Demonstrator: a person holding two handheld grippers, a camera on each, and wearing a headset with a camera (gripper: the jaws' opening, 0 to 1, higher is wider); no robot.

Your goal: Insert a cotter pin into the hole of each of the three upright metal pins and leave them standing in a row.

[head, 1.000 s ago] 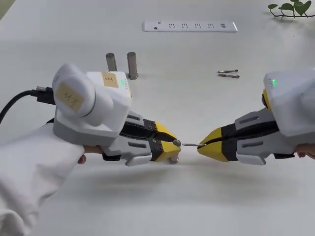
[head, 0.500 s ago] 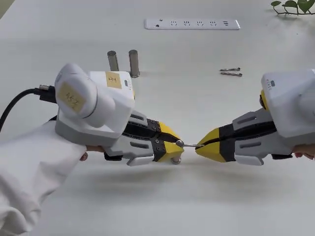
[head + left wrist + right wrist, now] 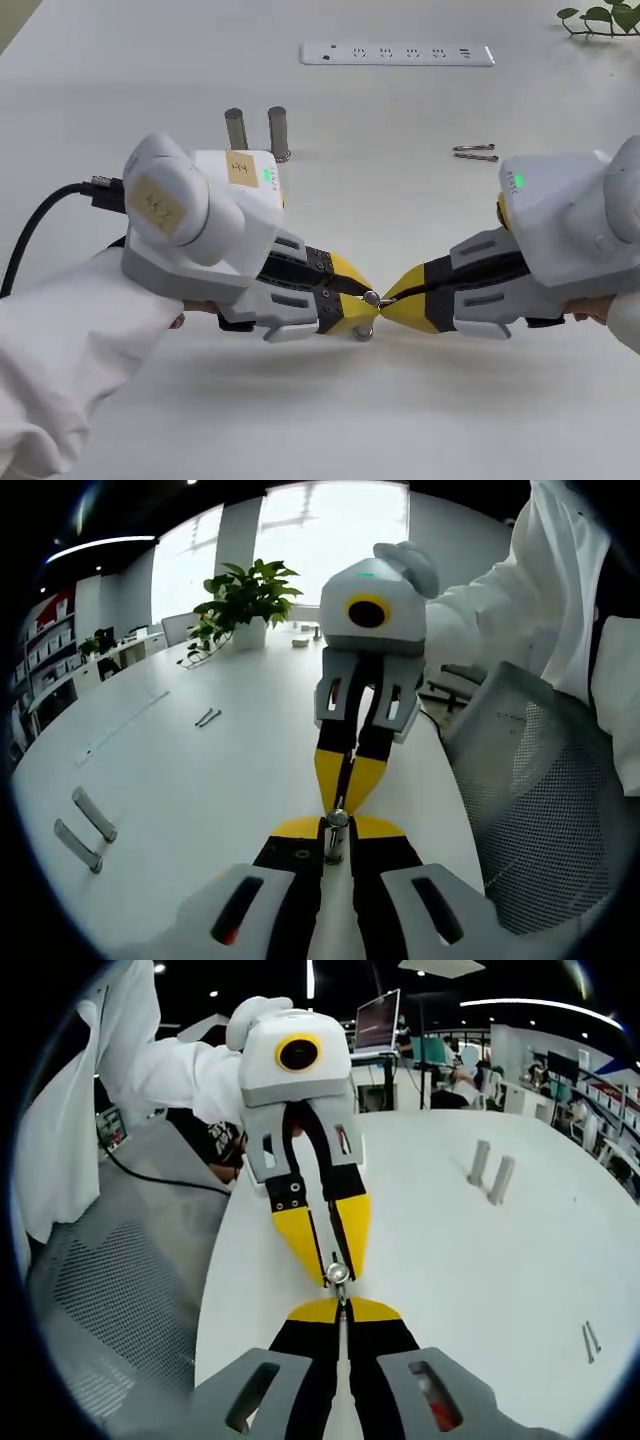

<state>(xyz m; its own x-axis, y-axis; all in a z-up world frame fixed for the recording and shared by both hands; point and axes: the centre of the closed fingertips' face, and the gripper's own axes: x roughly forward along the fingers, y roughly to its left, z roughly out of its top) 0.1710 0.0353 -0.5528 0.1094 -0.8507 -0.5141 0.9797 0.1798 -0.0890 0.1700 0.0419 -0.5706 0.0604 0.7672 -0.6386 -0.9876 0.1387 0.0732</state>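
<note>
My left gripper point(image 3: 364, 305) is shut on a short metal pin point(image 3: 370, 298), which it holds upright just above the table; that pin's round top point(image 3: 336, 820) pokes out between the yellow jaws. My right gripper point(image 3: 386, 299) meets it tip to tip from the right, shut on a thin cotter pin point(image 3: 341, 1298). The cotter pin's tip sits at the metal pin's head point(image 3: 338, 1273), and little of it shows. Two more metal pins point(image 3: 236, 128) point(image 3: 278, 132) stand upright side by side at the back left. Two loose cotter pins point(image 3: 475, 152) lie at the back right.
A white power strip point(image 3: 397, 54) lies along the far side of the table. A leafy plant point(image 3: 600, 15) reaches in at the far right corner. A black cable point(image 3: 40, 220) runs off the left gripper. A mesh chair point(image 3: 540, 800) stands beside the table.
The right gripper has moved left until its tips nearly touch the left gripper's. The bare length of cotter pin seen between them earlier is now almost gone.
</note>
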